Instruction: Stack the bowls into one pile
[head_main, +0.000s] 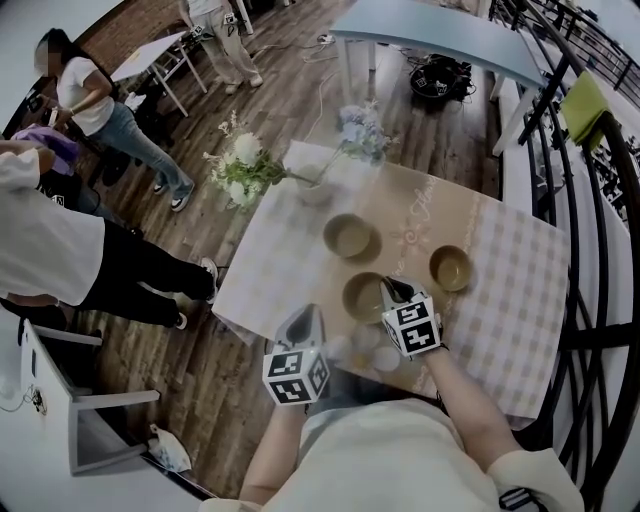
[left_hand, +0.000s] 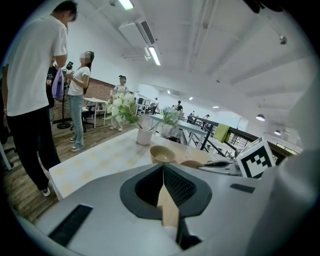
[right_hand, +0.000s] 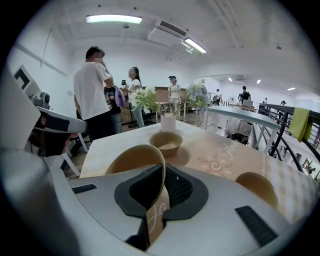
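- Bowls, nearest first: near bowl (right_hand: 131, 159) pinched by its thin tan rim in the right gripper (right_hand: 162, 169), jaws drawn in narrow on the wall, dark pads pressing it from both sides.
- Seen from the head view, sits at the middle of the table's near half, the right gripper biting its right-hand edge; cannot tell whether raised off the cloth or resting on it.
- Left gripper (left_hand: 163, 169) closed tip to tip and holding nothing, with only a sliver of tan cloth showing through the gap behind the tips.
- Hangs just left of the near bowl, close to the table's near edge, apart from the bowl.
- Far bowl (head_main: 352, 237) upright on the cloth beyond the near bowl, near it but not touching, on the way to the vase.
- Right-hand bowl (head_main: 451, 267) upright by itself, to the right of the right gripper and apart from the other two.
- All three bowls separate, each on its own spot.
- Table (head_main: 500, 300) under a pale checked cloth with a tan band down the middle carrying a faint pattern.
- Vase (right_hand: 168, 122) at the table's far edge, flowers (head_main: 240, 170) spilling over to the left.
- People (head_main: 50, 250) standing on the wooden floor left of the table.
- Railing (head_main: 590, 200) along the right side, green cloth (head_main: 585, 105) draped over it.
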